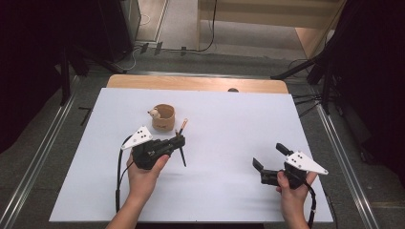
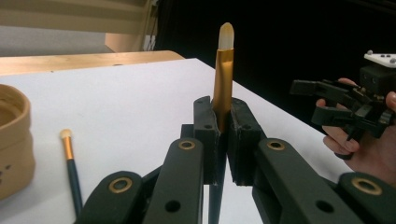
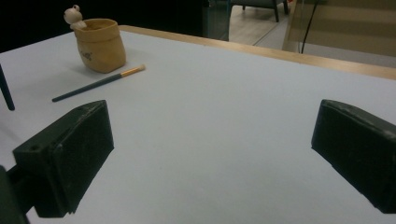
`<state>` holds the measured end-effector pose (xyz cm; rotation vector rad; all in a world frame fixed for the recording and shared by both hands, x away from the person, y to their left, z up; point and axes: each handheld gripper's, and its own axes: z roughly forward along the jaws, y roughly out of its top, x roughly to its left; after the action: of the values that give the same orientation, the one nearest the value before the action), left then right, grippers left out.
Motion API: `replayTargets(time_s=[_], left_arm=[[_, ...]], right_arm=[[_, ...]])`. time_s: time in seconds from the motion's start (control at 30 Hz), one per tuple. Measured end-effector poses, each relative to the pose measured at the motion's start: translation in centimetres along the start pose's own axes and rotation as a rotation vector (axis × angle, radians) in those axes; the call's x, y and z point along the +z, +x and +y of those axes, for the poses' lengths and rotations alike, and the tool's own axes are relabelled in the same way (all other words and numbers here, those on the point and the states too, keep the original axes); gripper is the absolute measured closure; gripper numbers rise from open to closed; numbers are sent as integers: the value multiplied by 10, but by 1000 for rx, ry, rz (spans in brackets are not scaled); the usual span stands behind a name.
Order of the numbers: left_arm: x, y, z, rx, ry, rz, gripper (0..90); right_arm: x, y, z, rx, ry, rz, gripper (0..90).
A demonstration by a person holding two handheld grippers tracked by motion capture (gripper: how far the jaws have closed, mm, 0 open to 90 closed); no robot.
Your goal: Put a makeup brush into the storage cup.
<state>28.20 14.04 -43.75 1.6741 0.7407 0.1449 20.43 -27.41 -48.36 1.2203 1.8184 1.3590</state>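
Note:
My left gripper (image 1: 180, 139) is shut on a makeup brush (image 2: 222, 70). Its gold ferrule and pale tip stick up above the jaws, and its dark handle (image 1: 183, 156) hangs down to the table. A second brush (image 3: 98, 83) with an orange ferrule lies flat on the white table, just right of a tan cup (image 1: 164, 118) that has a small figure on its rim. In the left gripper view this brush (image 2: 70, 158) lies beside the cup (image 2: 11, 140). My right gripper (image 1: 268, 155) is held open over bare table at the right, its jaws (image 3: 212, 121) wide apart with nothing between them.
The white table top (image 1: 239, 114) has a wooden strip (image 1: 200, 83) along its far edge. Dark stands and cables sit on the floor beyond and to both sides. The right hand and its gripper (image 2: 336, 100) appear far off in the left gripper view.

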Motion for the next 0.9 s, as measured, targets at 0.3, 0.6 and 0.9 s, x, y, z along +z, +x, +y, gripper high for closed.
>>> replayTargets(time_s=[0.3,0.6,0.9], left_arm=[[-9,13,8,8,-10,40,850],[-16,24,25,28,-31,100,850],[-19,36,34,33,-42,134,850]], right_arm=[[-18,-18,-17,11,26,-17,0],[-28,-25,-22,-9,34,-24,0],[-33,-32,-29,-2,36,-33,0]])
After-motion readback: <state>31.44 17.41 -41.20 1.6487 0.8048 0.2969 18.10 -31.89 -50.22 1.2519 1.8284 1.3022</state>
